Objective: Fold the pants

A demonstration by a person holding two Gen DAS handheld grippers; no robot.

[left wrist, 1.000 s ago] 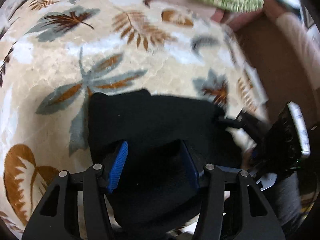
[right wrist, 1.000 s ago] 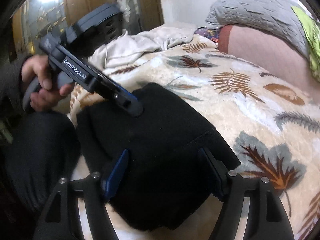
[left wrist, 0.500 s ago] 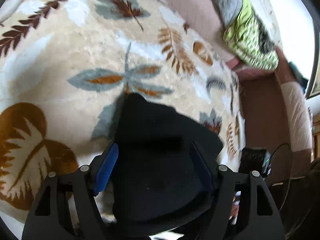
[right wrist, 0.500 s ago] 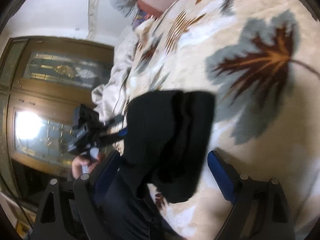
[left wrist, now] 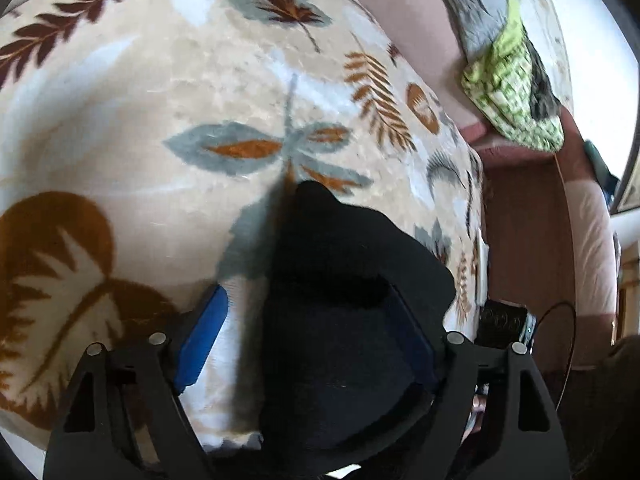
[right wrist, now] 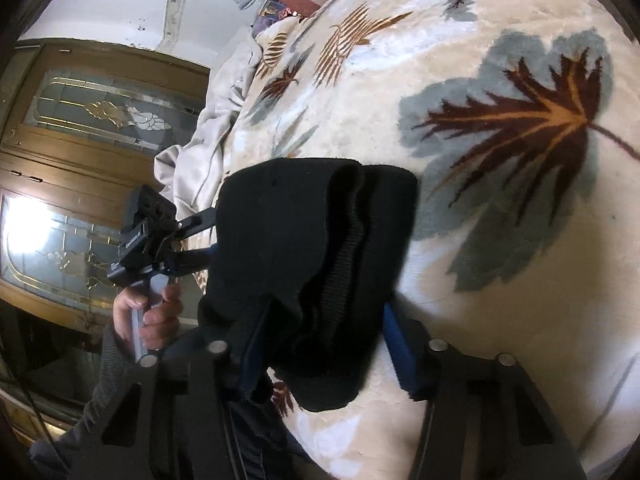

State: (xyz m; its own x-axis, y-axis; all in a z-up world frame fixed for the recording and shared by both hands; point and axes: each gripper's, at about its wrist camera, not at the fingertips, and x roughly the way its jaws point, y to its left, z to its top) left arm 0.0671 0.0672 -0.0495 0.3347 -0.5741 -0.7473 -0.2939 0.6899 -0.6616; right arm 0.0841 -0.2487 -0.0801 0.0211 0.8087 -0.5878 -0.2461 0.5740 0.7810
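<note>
The black pants (left wrist: 344, 280) are a folded bundle at the near edge of the leaf-patterned blanket (left wrist: 160, 100). In the right wrist view the bundle (right wrist: 312, 248) shows stacked folds with a ribbed band. My left gripper (left wrist: 304, 344) has its blue-padded jaws spread wide around the bundle's end; the cloth covers its right finger. My right gripper (right wrist: 320, 340) straddles the opposite end, jaws apart, cloth draped over the left finger. The left gripper also shows in the right wrist view (right wrist: 192, 236), its fingers at the bundle's far side.
A green patterned cloth (left wrist: 516, 96) and a grey quilt (left wrist: 476, 8) lie on pinkish bedding at the back. A crumpled beige sheet (right wrist: 216, 120) hangs at the bed's edge. A wooden glass-panelled door (right wrist: 80, 160) stands beyond. A brown floor (left wrist: 524, 248) lies beside the bed.
Both grippers tilted and the views swung round. The pants bundle now looks lifted and bunched between the two grippers instead of lying flat.
</note>
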